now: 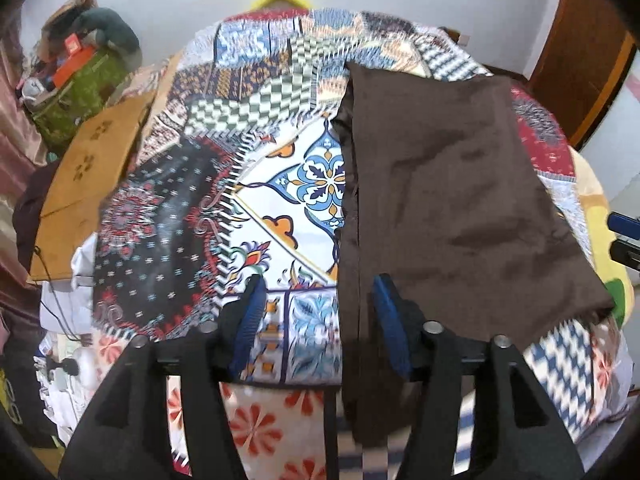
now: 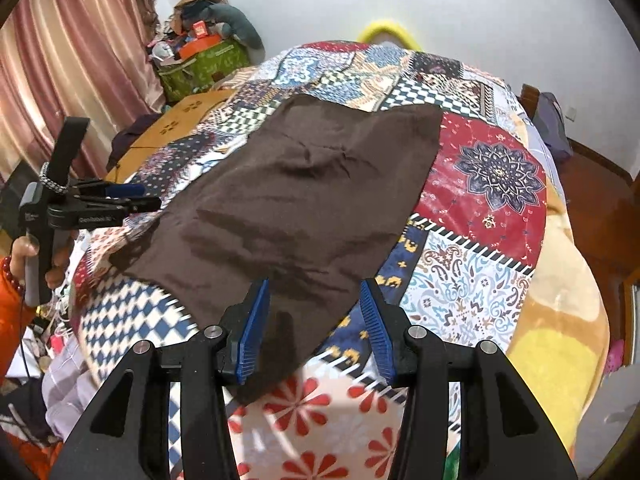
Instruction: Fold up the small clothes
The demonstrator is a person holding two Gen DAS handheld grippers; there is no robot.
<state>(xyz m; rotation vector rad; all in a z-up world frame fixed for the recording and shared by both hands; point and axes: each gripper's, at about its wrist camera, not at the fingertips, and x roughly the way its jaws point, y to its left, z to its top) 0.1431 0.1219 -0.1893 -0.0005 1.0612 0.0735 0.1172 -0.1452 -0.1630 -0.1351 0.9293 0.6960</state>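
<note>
A: Where's the brown cloth (image 2: 304, 208) now?

B: Flat on the patchwork bedspread (image 2: 488, 240), filling the middle of the right wrist view. Its near corner runs toward the bottom of the frame, between the two blue pads.

A: And the tongs?

B: Both parted, nothing pinched. The right tongs (image 2: 316, 328) hang over that near corner; the cloth shows between the pads but neither pad presses it. The left tongs (image 1: 318, 320) sit at the cloth's left edge, lower middle of the left wrist view, also gripping nothing.

A: So what could go wrong?

B: There are soft wrinkles near the middle of the cloth (image 1: 460, 200). I'd guess a fold made over them would set in crooked. Also, the bedspread is soft and loose, so closing pads might catch it along with the cloth and drag both. And a corner grabbed too shallow could slip out mid-fold.
</note>
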